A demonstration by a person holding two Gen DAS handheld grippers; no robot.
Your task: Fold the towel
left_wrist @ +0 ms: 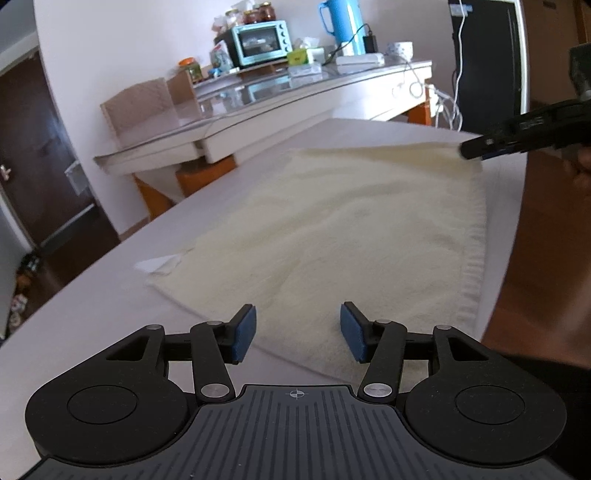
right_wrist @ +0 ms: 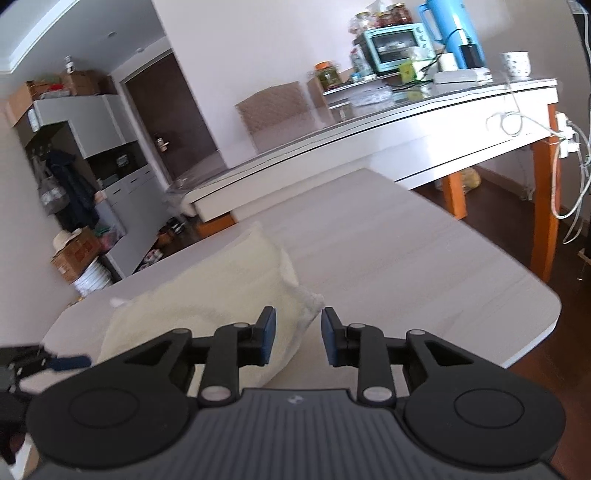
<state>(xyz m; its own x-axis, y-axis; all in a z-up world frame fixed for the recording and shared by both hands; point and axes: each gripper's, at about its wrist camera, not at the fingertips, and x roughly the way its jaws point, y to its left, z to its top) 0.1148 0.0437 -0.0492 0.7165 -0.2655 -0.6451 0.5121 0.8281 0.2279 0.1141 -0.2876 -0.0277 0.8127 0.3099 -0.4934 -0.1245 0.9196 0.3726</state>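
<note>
Nearest in the left wrist view, the left hand-held gripper [left_wrist: 297, 332] is seen with its jaws spread wide and nothing between the blue pads [left_wrist: 244, 334]; it is poised just above the near short edge of the cream towel [left_wrist: 332, 229]. The towel is spread flat on the white counter [left_wrist: 92, 306], running away from this edge, with a ribbed hem along its right side close to the counter's edge and a small white label showing at its left corner. In the right wrist view, the right hand-held gripper [right_wrist: 297, 338] is likewise parted, a little less widely, with a towel corner lying just ahead of and between its pads; no cloth is seen pinched, so nothing is judged to be held. The terry cloth is judged to be light, soft and limp: it will sag and drape when lifted, and is not fragile, though a single layer could slip from a shallow pinch. A hold is best taken at 2 corners of 1 edge, with the hem gripped deeply, so that the fold can be carried over evenly. Farther off, a glass-topped table carries a teal toaster oven [left_wrist: 260, 42], a blue kettle [left_wrist: 341, 22] and jars.
</note>
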